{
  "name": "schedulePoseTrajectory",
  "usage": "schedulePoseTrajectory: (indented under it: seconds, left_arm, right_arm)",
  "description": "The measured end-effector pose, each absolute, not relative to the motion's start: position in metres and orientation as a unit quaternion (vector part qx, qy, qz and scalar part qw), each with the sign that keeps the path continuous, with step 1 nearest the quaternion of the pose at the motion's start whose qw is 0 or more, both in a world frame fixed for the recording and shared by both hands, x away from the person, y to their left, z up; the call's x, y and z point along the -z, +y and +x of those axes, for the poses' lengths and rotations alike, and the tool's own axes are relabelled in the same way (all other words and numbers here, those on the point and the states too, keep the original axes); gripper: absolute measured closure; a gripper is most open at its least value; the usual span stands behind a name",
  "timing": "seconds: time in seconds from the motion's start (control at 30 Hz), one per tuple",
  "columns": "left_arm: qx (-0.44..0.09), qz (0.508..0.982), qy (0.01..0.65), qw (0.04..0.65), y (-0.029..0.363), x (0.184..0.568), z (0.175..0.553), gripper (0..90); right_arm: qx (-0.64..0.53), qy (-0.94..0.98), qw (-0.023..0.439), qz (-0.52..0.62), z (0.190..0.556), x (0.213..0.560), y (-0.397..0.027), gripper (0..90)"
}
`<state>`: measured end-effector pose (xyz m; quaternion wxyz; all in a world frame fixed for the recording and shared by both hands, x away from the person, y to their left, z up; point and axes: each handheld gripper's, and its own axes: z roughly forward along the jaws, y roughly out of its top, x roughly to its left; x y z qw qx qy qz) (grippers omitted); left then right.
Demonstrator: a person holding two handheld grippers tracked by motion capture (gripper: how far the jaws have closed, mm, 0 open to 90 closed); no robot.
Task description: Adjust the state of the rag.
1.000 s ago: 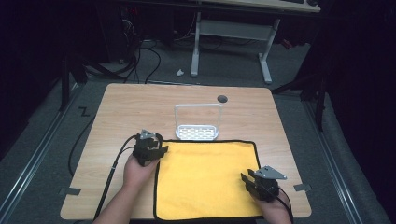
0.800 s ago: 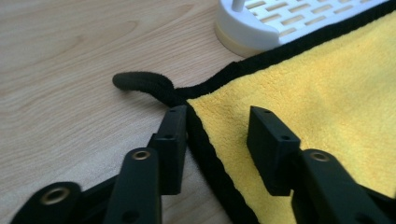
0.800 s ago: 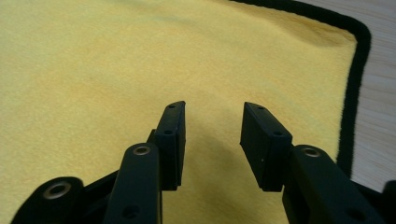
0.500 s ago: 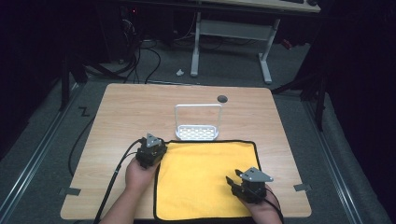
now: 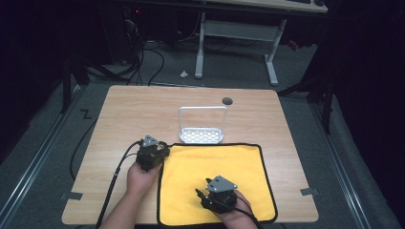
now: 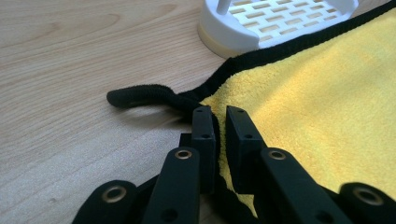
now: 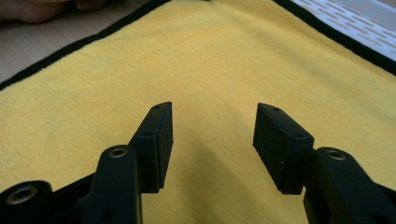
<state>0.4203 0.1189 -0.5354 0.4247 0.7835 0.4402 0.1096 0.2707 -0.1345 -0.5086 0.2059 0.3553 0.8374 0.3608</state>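
Comparing with a second earlier, we noted the left tool (image 6: 218, 119) had pinched the black-hemmed yellow microfibre cloth (image 5: 217, 183) at its far left corner on the table (image 5: 143, 105); the right tool (image 7: 212, 140), opening empty, had slid inward over the cloth. Folding looked imminent.

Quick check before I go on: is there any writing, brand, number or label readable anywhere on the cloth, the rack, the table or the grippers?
None: no readable word, number or brand shows on the yellow cloth, the white rack, the table, the left gripper or the right gripper.
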Motion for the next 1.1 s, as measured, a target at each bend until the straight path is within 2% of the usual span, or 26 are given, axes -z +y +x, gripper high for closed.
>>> schedulePoseTrajectory:
  seconds: [0.57,0.97,1.1]
  left_arm:
    - [-0.095,0.776,0.448,0.434,0.123,0.536,0.422,81.9]
    - [-0.092,0.774,0.451,0.434,0.123,0.536,0.422,81.6]
    - [-0.092,0.773,0.453,0.434,0.123,0.536,0.422,81.6]
  right_arm:
    - [-0.358,0.870,0.146,0.305,0.277,0.524,-0.039,43.1]
    - [-0.364,0.877,0.115,0.292,0.265,0.528,-0.026,38.5]
    - [-0.358,0.883,0.126,0.276,0.256,0.530,-0.024,38.7]
